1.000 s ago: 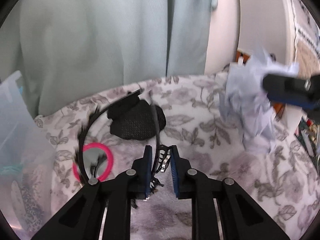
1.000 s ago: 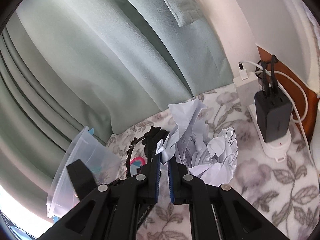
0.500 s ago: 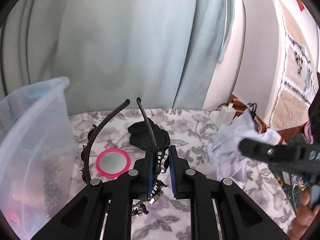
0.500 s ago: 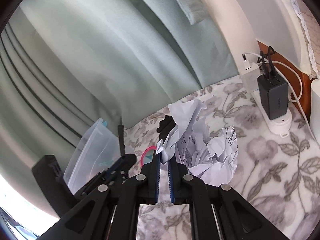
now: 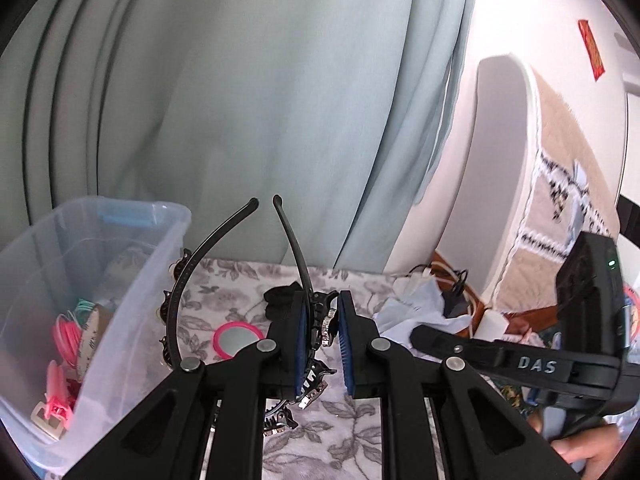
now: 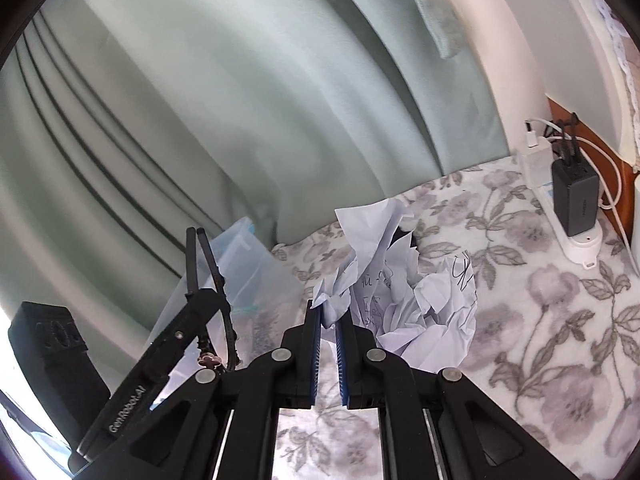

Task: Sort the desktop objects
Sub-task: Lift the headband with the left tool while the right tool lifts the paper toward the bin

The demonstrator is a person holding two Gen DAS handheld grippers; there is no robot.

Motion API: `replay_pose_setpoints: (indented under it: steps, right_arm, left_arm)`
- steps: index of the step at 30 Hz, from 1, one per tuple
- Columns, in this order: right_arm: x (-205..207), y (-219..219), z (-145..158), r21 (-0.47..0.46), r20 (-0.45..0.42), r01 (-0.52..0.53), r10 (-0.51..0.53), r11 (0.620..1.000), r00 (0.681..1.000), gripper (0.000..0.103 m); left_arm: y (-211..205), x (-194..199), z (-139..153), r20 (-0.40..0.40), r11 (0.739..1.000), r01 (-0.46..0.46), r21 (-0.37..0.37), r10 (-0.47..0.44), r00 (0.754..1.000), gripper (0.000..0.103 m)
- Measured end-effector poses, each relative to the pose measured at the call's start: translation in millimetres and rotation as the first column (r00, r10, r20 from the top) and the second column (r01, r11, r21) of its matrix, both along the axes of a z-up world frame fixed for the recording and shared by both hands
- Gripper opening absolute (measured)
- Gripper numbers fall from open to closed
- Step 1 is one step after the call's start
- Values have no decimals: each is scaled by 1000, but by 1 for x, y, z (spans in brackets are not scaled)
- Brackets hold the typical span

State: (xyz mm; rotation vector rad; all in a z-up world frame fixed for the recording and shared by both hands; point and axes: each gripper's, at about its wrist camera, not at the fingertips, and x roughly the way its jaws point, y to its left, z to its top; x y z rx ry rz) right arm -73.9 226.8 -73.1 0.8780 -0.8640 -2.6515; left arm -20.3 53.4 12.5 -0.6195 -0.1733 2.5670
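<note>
Two grips on at once; left gripper clamped on a black headband, fingers pressing its decorated stretch, both tips of the band sticking up clear of the bench; right gripper clamped on crumpled paper, fingers nearly together on a thin fold, rest of the wad bulging ahead and to the right.

Clear plastic bin at left of left view, just beside the held band, w/ pink clips and other small bits already inside; pink round mirror and a black fabric item lying on the floral cloth beyond the fingers, not yet sorted; charger block and white cables at far right edge, well apart from the work.

Step in hand, prob.: carrying phase, headband bound for the bin, paper bound elsewhere (no waste bin in view, so destination can't tell).

Next move calls for: band over the bin mouth, tips angled so as not to catch the rim, then release; paper grip thin, so no fast swings; right gripper kept out of the left's path, since close beside it in both views.
</note>
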Motion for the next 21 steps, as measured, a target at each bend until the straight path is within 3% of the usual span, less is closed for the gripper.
replay_pose_setpoints:
  steps: [17, 21]
  right_arm:
    - [18, -37, 55, 44, -152, -85, 90, 995, 984, 8]
    - [17, -47, 69, 62, -186, -101, 111, 993, 976, 8]
  left_arm:
    - [-52, 42, 54, -127, 982, 26, 186, -2, 992, 15]
    - [-69, 50, 63, -168, 978, 2, 208, 34, 985, 15]
